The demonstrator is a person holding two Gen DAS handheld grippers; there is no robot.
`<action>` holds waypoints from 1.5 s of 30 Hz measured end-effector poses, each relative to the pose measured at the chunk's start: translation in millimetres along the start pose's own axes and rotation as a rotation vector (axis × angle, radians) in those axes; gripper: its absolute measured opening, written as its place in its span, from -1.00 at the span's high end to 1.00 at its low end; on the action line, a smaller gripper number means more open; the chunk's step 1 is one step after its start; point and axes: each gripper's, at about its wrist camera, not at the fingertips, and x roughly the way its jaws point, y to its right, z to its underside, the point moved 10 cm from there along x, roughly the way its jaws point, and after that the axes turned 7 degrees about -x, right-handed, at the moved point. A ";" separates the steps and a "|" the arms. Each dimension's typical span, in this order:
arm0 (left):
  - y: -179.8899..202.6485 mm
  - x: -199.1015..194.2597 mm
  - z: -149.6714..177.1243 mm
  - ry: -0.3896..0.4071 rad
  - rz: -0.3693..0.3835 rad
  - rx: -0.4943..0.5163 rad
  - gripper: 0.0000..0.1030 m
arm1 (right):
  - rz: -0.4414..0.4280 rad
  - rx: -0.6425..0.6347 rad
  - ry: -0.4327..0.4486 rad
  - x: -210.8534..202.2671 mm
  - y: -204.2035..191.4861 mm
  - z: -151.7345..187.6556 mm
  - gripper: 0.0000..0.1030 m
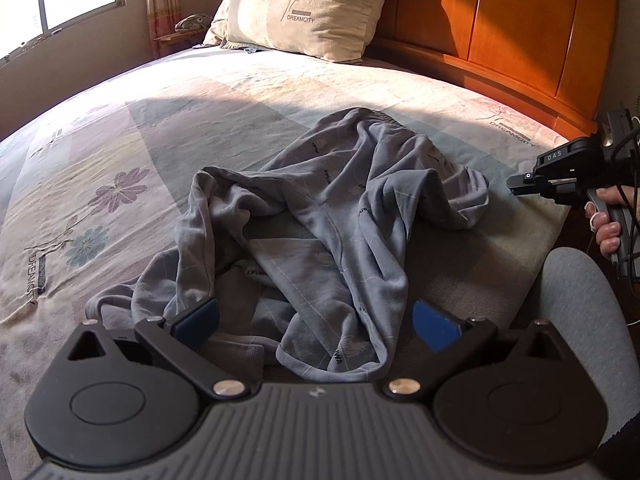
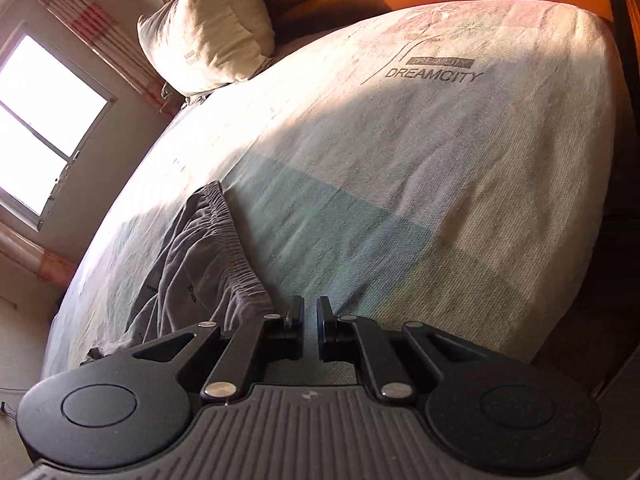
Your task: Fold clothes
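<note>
Crumpled grey trousers, soft and light, are seen between the wide-open left gripper fingers; the elastic waistband, left of the closed, empty right gripper, is judged the likeliest hold.

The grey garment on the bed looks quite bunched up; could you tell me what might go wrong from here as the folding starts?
1. The grey garment lies crumpled, layers overlapping, so a pinch may catch several layers together.
2. The right gripper is shut on nothing, beside the elastic waistband; it must reopen before grasping.
3. The left gripper is open above the near hem; it may snag the bedspread underneath.
</note>
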 end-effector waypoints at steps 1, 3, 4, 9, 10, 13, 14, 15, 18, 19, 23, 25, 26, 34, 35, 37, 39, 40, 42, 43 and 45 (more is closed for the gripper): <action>-0.2 0.7 0.5 -0.002 0.000 -0.003 -0.99 | 0.011 -0.001 -0.005 -1.8 4.6 0.0 0.77; -0.7 2.5 1.6 -0.008 0.000 -0.010 -0.99 | 0.003 -0.013 -0.016 -4.6 3.9 1.6 0.72; -0.9 4.0 2.4 -0.013 -0.002 -0.014 -0.99 | -0.017 -0.025 -0.021 -5.5 -2.1 3.3 0.68; 3.2 5.2 6.0 -0.023 0.007 -0.011 -0.99 | -0.166 0.029 -0.086 11.7 -37.8 23.3 0.29; 4.2 5.0 6.9 -0.025 0.011 -0.011 -0.99 | -0.180 0.050 -0.084 16.9 -38.5 26.7 0.15; 3.7 7.7 11.2 -0.037 0.015 -0.019 -0.99 | -0.224 0.113 -0.075 32.3 -40.5 36.7 0.13; 3.2 8.8 12.4 -0.041 0.013 -0.021 -0.99 | -0.239 0.133 -0.072 37.3 -41.1 39.9 0.29; 2.7 9.9 13.6 -0.046 0.011 -0.023 -0.99 | -0.234 0.137 -0.062 41.5 -40.0 38.3 0.41; 3.8 9.9 14.3 -0.048 0.016 -0.024 -0.99 | -0.232 0.152 -0.053 51.2 -36.2 35.9 0.98; 3.9 9.1 14.0 -0.046 0.016 -0.022 -0.99 | -0.238 0.167 -0.055 52.4 -34.1 35.8 0.98; 2.3 7.4 12.7 -0.042 0.010 -0.019 -0.99 | -0.190 0.120 -0.051 38.2 -32.5 30.0 0.92; 0.9 7.1 12.2 -0.040 0.004 -0.020 -0.99 | -0.145 0.084 -0.014 24.0 -25.2 22.5 0.92; 0.5 6.9 12.1 -0.039 0.004 -0.021 -0.99 | -0.113 0.068 0.000 17.3 -19.1 18.5 0.92; 8.4 6.7 10.2 -0.037 0.022 -0.005 -0.99 | -0.015 0.068 -0.009 -10.4 -3.2 9.8 0.48; 9.3 6.2 10.0 -0.036 0.022 -0.002 -0.99 | -0.002 0.043 0.006 -16.0 -8.2 7.7 0.37; 9.6 5.7 9.9 -0.037 0.017 -0.001 -0.99 | 0.033 -0.059 0.059 -26.0 -24.9 0.9 0.18; 9.9 5.2 9.7 -0.037 0.012 0.001 -0.99 | 0.058 -0.165 0.091 -30.3 -43.1 -3.1 -0.14; 10.0 4.9 9.9 -0.038 0.010 0.001 -0.99 | 0.064 -0.219 0.093 -29.0 -52.6 -3.3 -0.30; 9.6 4.2 10.9 -0.041 0.005 0.000 -0.99 | 0.062 -0.304 0.043 -18.9 -69.7 7.2 -0.35; 8.5 4.4 11.9 -0.046 0.001 -0.002 -0.99 | 0.052 -0.339 0.007 -12.1 -77.4 13.7 -0.45; 5.3 6.6 14.8 -0.062 -0.007 -0.012 -0.99 | 0.059 -0.373 -0.065 4.3 -84.3 29.7 -0.58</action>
